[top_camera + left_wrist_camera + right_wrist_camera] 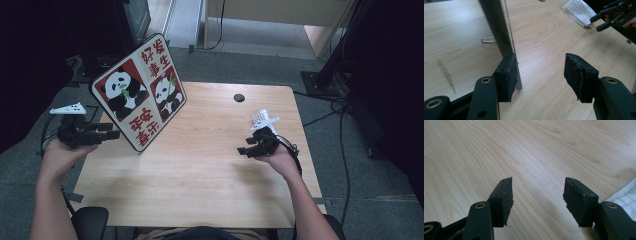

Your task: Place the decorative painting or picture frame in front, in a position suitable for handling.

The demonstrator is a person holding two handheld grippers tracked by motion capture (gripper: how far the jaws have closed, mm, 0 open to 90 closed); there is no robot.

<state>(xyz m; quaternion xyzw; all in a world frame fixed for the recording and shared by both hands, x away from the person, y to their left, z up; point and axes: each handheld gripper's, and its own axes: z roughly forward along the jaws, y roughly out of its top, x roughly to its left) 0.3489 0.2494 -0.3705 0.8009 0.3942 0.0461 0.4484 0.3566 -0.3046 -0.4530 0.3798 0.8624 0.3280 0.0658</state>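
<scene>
High view, item by item, each placed against the panda board. I log a flat square board with a black rim, printed with two pandas on red panels and red Chinese characters (139, 91): it stands tilted on the left part of the light wooden table (200, 170), its lower corner on the tabletop near the table's left edge.

Left gripper (112, 134) — black, with a grey three-cornered plate on top, held in the left hand (62, 152) — sits just left of the board's lower edge, its tips right at that edge. In the left gripper view I see its jaws spread wide; the board's thin dark edge (499, 30) runs just beside the inner face of the left pad (507, 75), close enough that I cannot tell whether it touches. The other pad stands well clear of the board, so nothing is pinched. A bent wire stand (487, 40) shows behind the board on the tabletop.

Right gripper (243, 150), in the right hand (280, 160), is well to the right of the board, low over the table. Right gripper view: jaws spread, bare wood between them.

White waffle-weave cloth (260, 117) — folded, far right of the board, just beyond the right gripper.

Small black round object (239, 97) — on the table, right of the board, near the far edge.
</scene>
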